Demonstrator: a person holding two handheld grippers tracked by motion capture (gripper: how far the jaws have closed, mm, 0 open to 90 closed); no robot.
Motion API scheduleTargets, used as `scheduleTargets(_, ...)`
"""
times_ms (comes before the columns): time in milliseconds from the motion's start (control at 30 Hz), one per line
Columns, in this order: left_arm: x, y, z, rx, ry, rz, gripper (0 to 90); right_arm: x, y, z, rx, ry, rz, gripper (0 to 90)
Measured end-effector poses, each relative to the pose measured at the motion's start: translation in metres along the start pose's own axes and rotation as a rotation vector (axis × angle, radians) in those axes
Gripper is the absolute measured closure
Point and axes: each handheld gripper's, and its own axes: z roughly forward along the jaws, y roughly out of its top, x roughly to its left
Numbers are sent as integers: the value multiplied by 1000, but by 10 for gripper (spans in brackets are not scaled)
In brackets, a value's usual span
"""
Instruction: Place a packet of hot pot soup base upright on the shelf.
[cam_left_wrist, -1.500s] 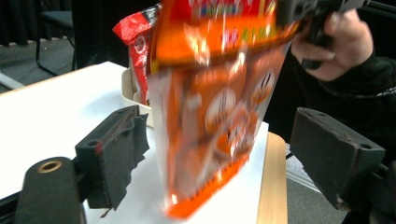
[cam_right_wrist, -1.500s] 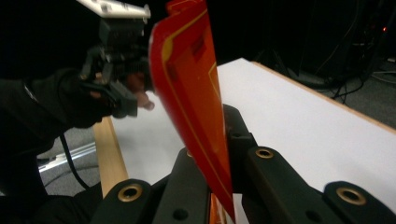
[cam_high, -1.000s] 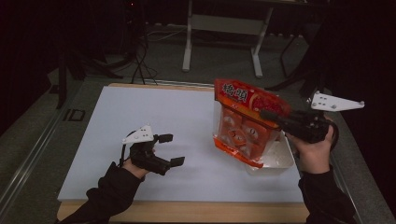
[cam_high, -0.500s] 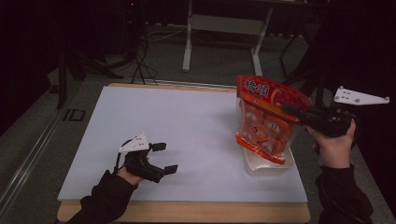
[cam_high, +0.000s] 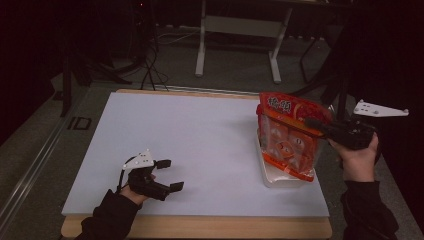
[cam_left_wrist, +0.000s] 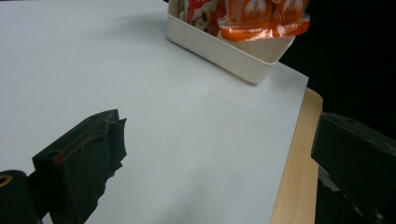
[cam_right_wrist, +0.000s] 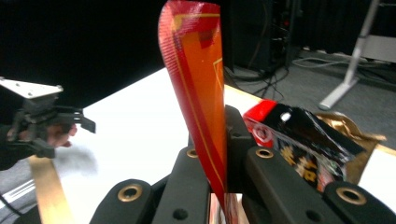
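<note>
Right tool (cam_high: 314, 123) is clamped tight on the top seam of the red snack bag (cam_high: 289, 135); the right gripper view shows the seam (cam_right_wrist: 198, 88) pinched edge-on between the jaws. The bag hangs over the white tray (cam_high: 280, 177) at the right edge of the desk (cam_high: 200, 140), with its lower end down in or against the tray. Left tool (cam_high: 167, 175) sits low at the near-left of the desk, jaws wide apart, holding nothing.

Risks, as I judge them:
- The grip is on a thin slick seam only. A quick swing or a snag could pull the film out and drop the bag.
- The bag looks bigger than the tray. Pushed down at an angle, it could ride over the rim or tip the tray.
- The tray sits just beside the desk edge. A sideways shove from the bag could slide it off, and the left tool is well apart, so nothing steadies it.
- Other packs (cam_left_wrist: 201, 14) are already in the tray, so the bag may not seat flat.

Hard to make out:
- Whether the bag bottom rests on the tray floor or just touches the rim.
- The tray contents, which are cut off at the top of the left gripper view.
- The black and red pack (cam_right_wrist: 299, 135) behind the right jaws, whose label is unreadable.
- The room beyond the desk is dark.
</note>
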Motion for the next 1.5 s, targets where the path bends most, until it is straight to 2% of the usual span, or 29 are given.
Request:
scheduleTargets(367,0,-10,7,10,-6,-9,26,-13,-17,8,-2,5,54,900)
scheduleTargets(500,1,-11,8,11,-6,-16,26,-19,-26,6,-26,19,85,900)
scheduleTargets(800,2,-12,10,17,1,-14,27,-26,-49,15,7,13,106,900)
scheduleTargets(900,3,-14,10,24,3,-20,27,-29,-55,14,-6,20,133,900)
scheduleTargets(933,3,-14,11,27,3,-18,27,-32,-62,11,-25,20,149,900)
scheduleTargets(1033,3,-15,11,29,3,-22,26,-33,-68,7,-29,0,140,900)
scheduleTargets(1133,3,-15,12,33,8,-16,27,-36,-76,5,-38,-10,151,900)
scheduleTargets(1233,3,-16,12,36,9,-16,27,-40,-86,7,-20,-20,162,899)
scheduleTargets(1300,4,-16,12,33,13,-19,27,-43,-92,7,-39,3,183,897)
scheduleTargets(1500,4,-17,12,27,15,-25,26,-43,-88,5,-43,-17,187,870)
